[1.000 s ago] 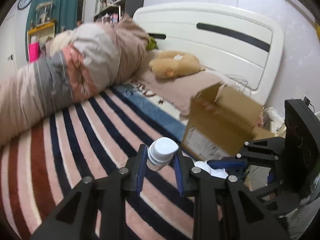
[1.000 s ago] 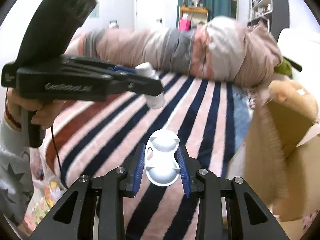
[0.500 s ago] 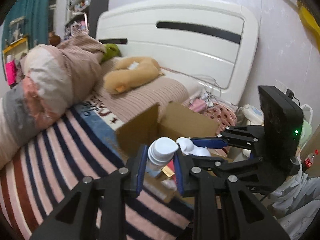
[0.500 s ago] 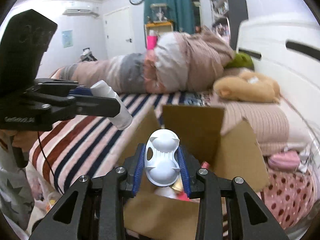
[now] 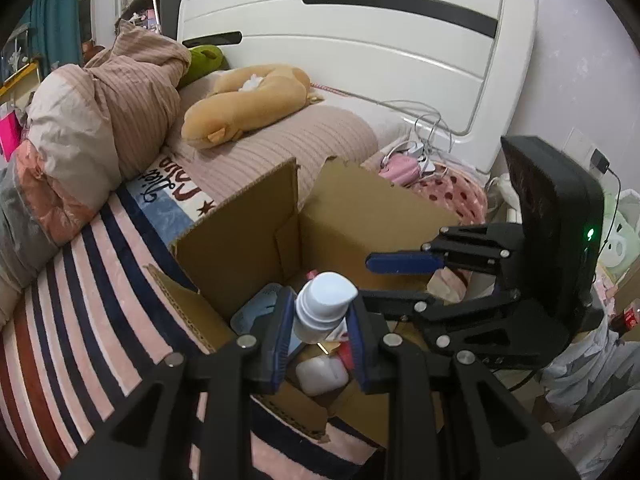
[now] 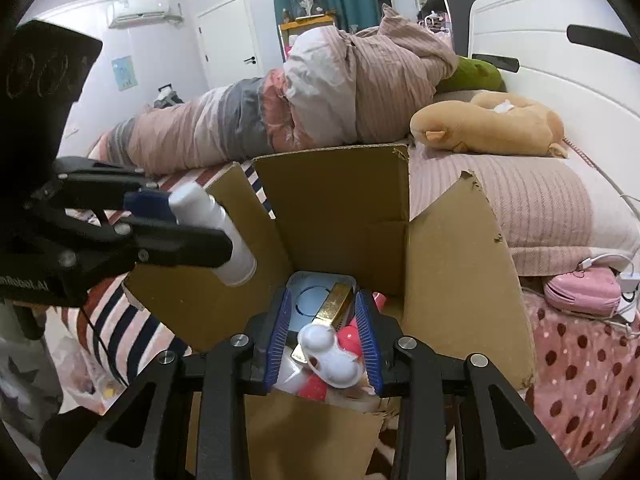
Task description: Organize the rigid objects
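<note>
An open cardboard box [image 5: 240, 232] [image 6: 340, 200] stands on the striped bed. My left gripper [image 5: 320, 320] is shut on a white bottle [image 5: 324, 304] and holds it over the box's near edge; the bottle also shows in the right wrist view [image 6: 216, 228]. My right gripper [image 6: 324, 332] is open over the box, its jaws apart. The white plastic piece [image 6: 332, 356] lies loose below them among the box's contents, with a gold bar [image 6: 332, 308], a light blue case [image 6: 312, 300] and pink items [image 6: 348, 340]. The right gripper also shows in the left wrist view [image 5: 400, 264].
A tan plush toy [image 5: 244, 108] [image 6: 488, 124] lies on the pillow behind the box. A rolled quilt [image 5: 92, 120] [image 6: 300, 100] lies across the bed. The white headboard [image 5: 380, 40] is behind. A pink pouch with cables [image 6: 580, 288] lies to the box's right.
Both grippers moved from over the striped blanket to above the open box. My right gripper opened and the white plastic piece dropped into the box. My left gripper still holds the bottle.
</note>
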Tool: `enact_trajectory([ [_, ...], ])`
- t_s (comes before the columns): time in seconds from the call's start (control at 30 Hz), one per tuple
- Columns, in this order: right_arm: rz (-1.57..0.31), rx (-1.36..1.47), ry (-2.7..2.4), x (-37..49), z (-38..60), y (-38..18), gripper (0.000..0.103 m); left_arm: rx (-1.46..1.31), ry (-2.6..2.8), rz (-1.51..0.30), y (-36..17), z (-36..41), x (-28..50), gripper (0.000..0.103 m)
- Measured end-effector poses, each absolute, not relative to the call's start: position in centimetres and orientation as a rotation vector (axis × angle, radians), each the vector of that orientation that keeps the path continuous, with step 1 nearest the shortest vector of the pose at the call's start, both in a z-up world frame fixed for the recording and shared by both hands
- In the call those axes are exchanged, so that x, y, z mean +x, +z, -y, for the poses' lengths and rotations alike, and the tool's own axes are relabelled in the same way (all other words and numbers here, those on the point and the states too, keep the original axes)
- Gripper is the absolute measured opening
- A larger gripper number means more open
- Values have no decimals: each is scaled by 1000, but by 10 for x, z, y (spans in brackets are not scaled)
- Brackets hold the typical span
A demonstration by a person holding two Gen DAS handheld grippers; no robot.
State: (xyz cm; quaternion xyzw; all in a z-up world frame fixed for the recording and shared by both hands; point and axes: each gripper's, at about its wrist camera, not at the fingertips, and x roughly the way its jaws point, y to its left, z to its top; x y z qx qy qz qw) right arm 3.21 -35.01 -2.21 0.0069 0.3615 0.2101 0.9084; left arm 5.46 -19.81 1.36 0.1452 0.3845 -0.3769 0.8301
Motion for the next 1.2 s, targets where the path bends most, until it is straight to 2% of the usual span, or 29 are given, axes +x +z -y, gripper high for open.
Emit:
enact_trajectory([
  [0.1,-741,12,441,32,350,-23,29,307,-801,-818,11,197,54,23],
  [0.2,-741,10,443,33,350,-22,29,296,-792,-816,11,194,55,32],
  [0.3,-739,7,441,33,350,-20,29,294,-783,-807,12,189,55,35],
  [0.47,-735,1,434,31,348,-17,29,251,-779,-757,21,175,47,51],
  [0.53,-729,-1,443,30,347,-14,30,237,-758,-725,27,168,41,61],
  [0.6,-710,-8,468,28,346,-9,37,215,-708,-674,36,157,33,71],
  [0.63,-694,-20,482,26,344,-6,44,208,-690,-657,38,153,31,75],
  [0.73,-630,-71,504,18,336,7,60,160,-604,-590,49,134,20,83],
  [0.87,-554,-113,539,8,327,23,87,63,-466,-502,58,103,6,91],
  [0.9,-524,-120,542,4,325,27,91,45,-439,-495,59,97,5,94],
  [0.97,-481,-125,541,0,323,33,102,5,-348,-485,58,82,1,95],
  [1.2,-389,-117,592,-4,318,44,103,-16,-148,-476,46,58,-3,95],
])
